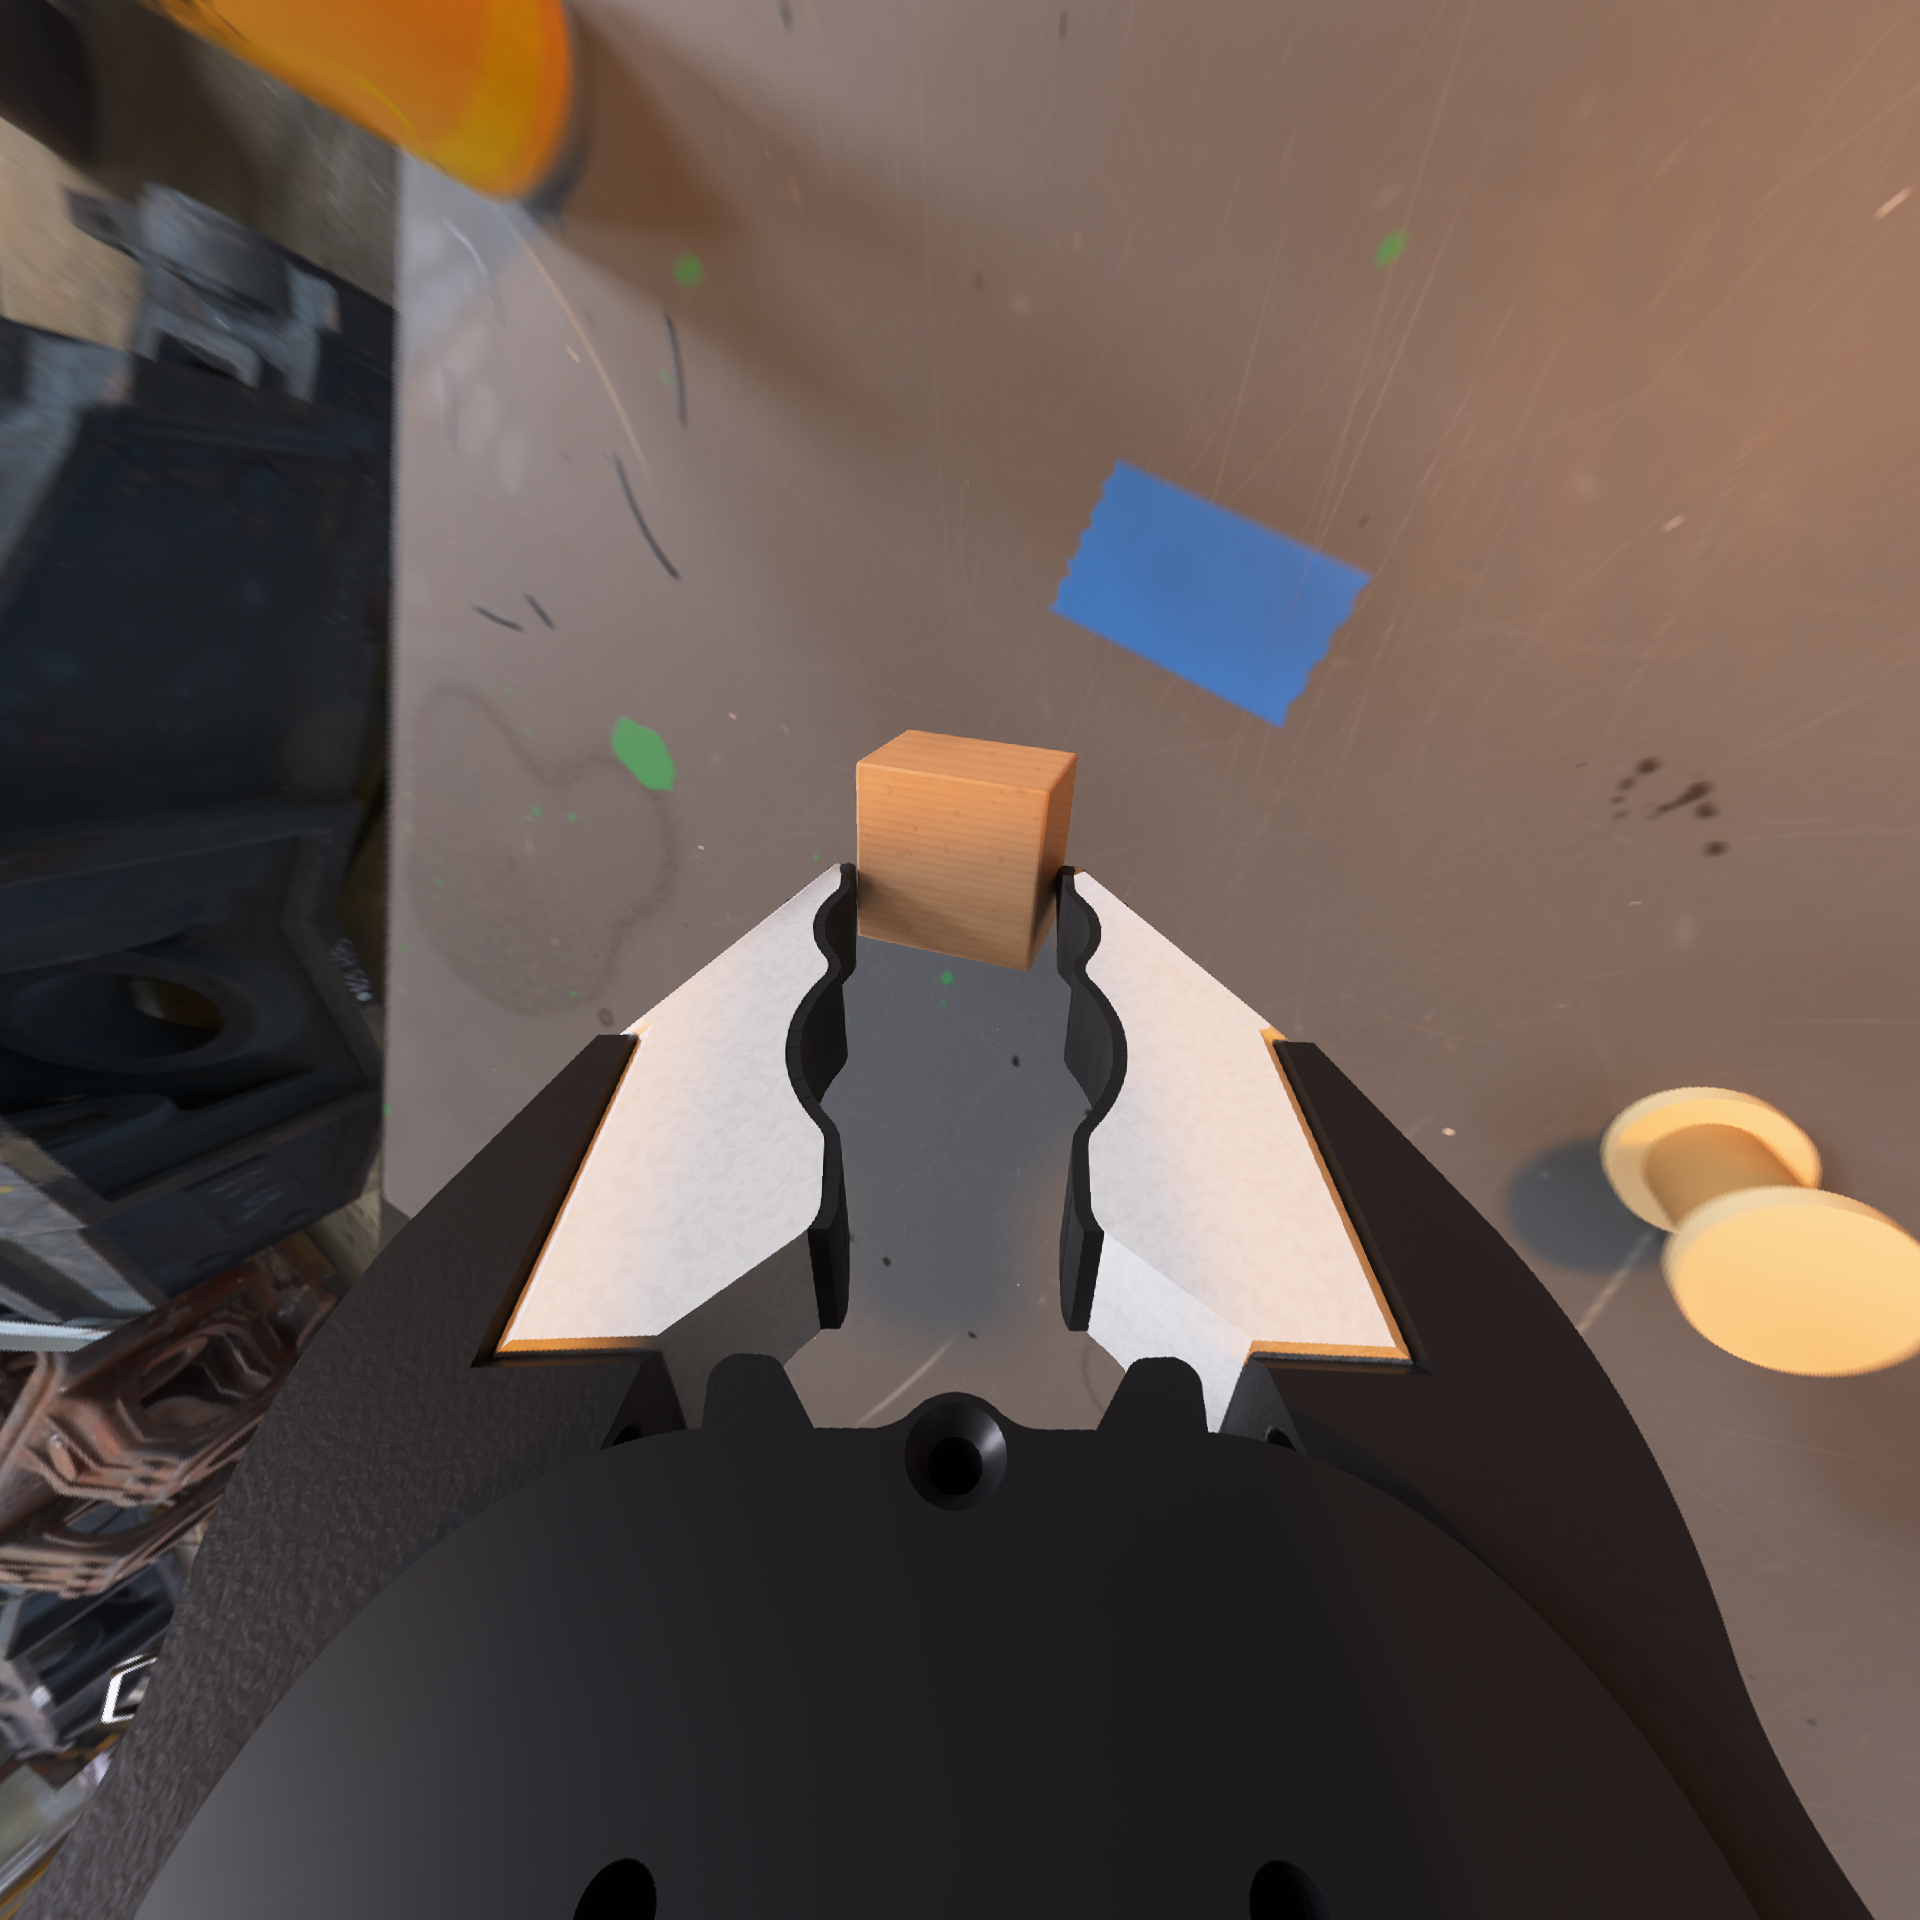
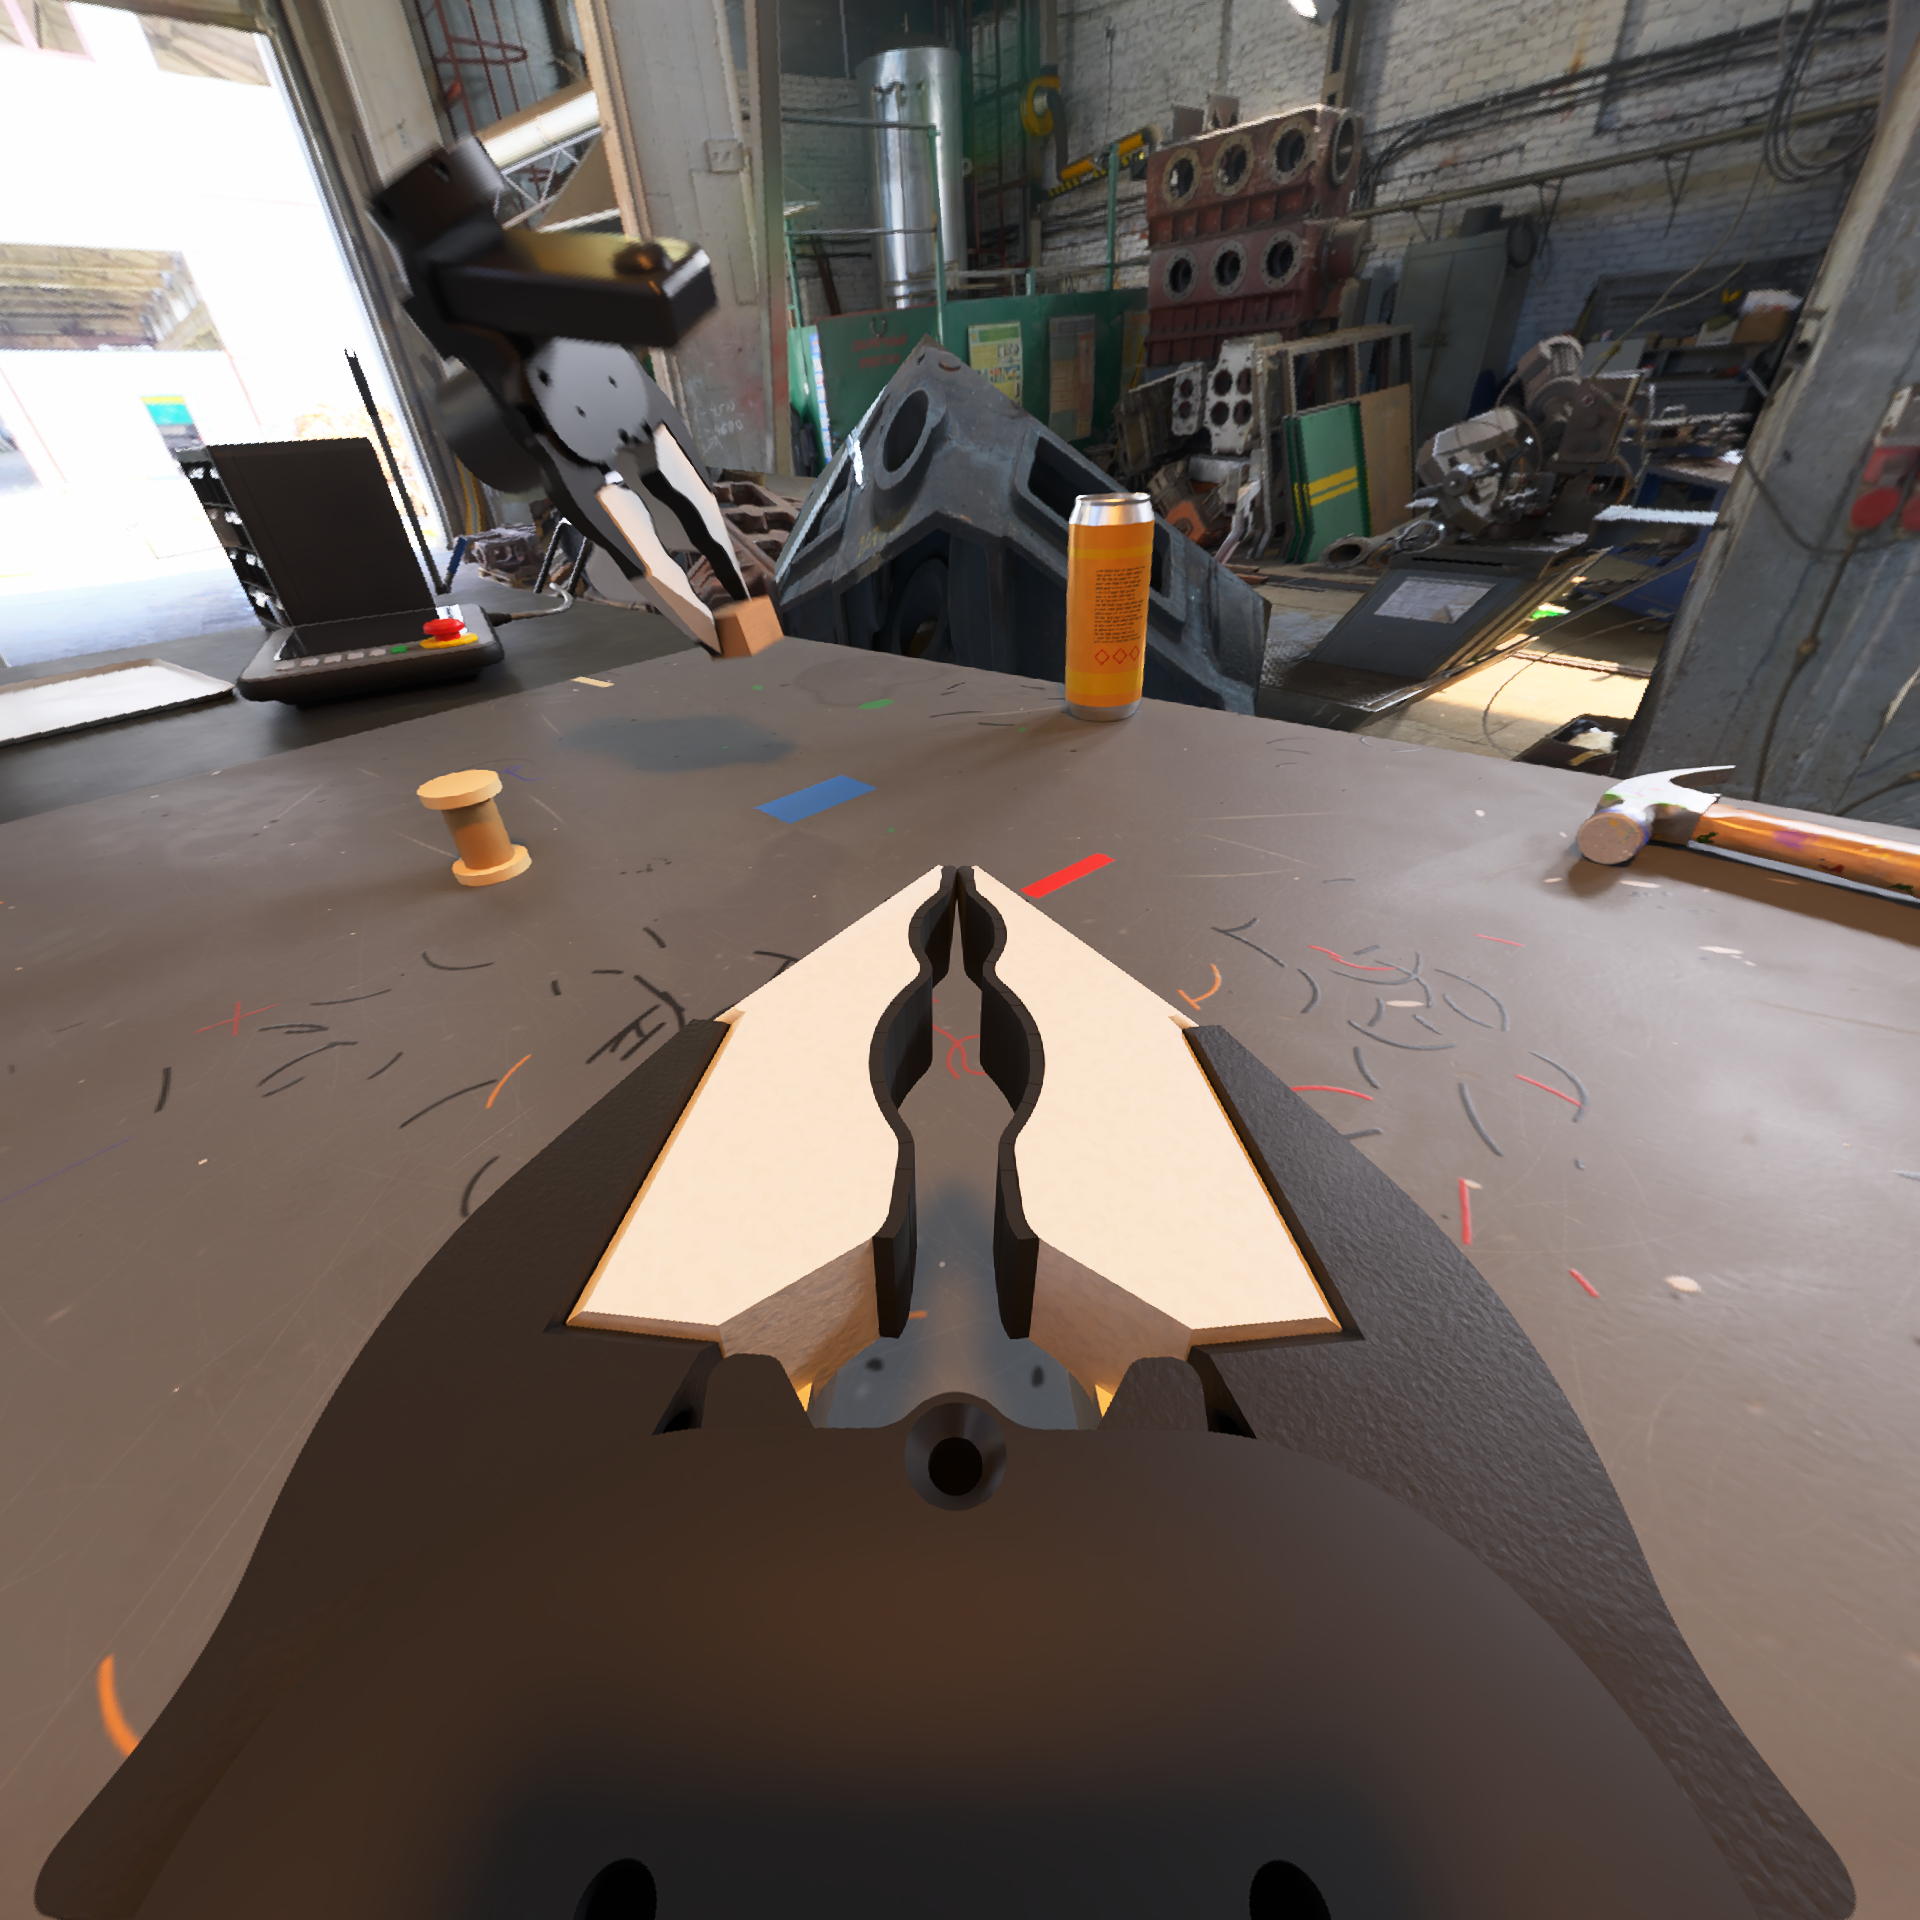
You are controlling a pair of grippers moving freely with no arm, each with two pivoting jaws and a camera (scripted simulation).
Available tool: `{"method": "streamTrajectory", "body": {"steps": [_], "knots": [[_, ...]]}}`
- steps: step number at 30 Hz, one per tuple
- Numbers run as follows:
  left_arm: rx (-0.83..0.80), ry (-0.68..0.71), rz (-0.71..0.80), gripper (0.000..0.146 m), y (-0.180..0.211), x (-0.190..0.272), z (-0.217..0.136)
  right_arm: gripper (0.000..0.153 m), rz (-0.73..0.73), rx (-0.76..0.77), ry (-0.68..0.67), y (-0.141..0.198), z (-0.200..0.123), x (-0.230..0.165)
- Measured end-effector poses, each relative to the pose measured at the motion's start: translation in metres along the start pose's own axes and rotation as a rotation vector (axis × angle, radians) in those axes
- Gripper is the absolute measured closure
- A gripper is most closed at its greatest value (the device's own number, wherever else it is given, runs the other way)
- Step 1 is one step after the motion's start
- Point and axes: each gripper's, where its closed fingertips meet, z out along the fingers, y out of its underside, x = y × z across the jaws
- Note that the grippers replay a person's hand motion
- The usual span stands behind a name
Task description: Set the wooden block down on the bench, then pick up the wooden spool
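Pinching wooden block (image 1: 961, 847) above bench (image 2: 312, 1143) edge: left tongs (image 1: 956, 883) (right tongs (image 2: 957, 871) pressed together); wooden spool (image 2: 476, 828) apart.

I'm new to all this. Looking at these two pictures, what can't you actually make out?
- Wooden block: in the left wrist view its underside is hidden, so its height above the bench is unclear.
- Hammer: in the right wrist view, the handle is cut off by the right edge.
- Orange can: blurred and cropped by the top edge in the left wrist view.
- Wooden spool: partly cut off by the right edge there.
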Motion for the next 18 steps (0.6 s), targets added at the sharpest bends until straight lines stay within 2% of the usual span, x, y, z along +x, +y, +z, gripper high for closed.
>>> {"method": "streamTrajectory", "body": {"steps": [5, 9, 13, 18], "knots": [[0.177, -0.015, 0.03, 0.108, -0.047, 0.024, -0.07, 0.153, -0.004, 0.015, 0.037, -0.004, -0.004, 0.007], [0.28, 0.058, 0.15, 0.108, -0.098, 0.088, -0.105, 0.153, -0.001, 0.027, 0.081, -0.005, -0.007, 0.015], [0.326, 0.169, 0.258, 0.108, -0.139, 0.171, -0.107, 0.153, -0.006, 0.027, 0.109, -0.003, -0.009, 0.02], [0.288, 0.294, 0.354, 0.108, -0.162, 0.263, -0.078, 0.153, -0.014, 0.018, 0.12, -0.001, -0.009, 0.022]]}}
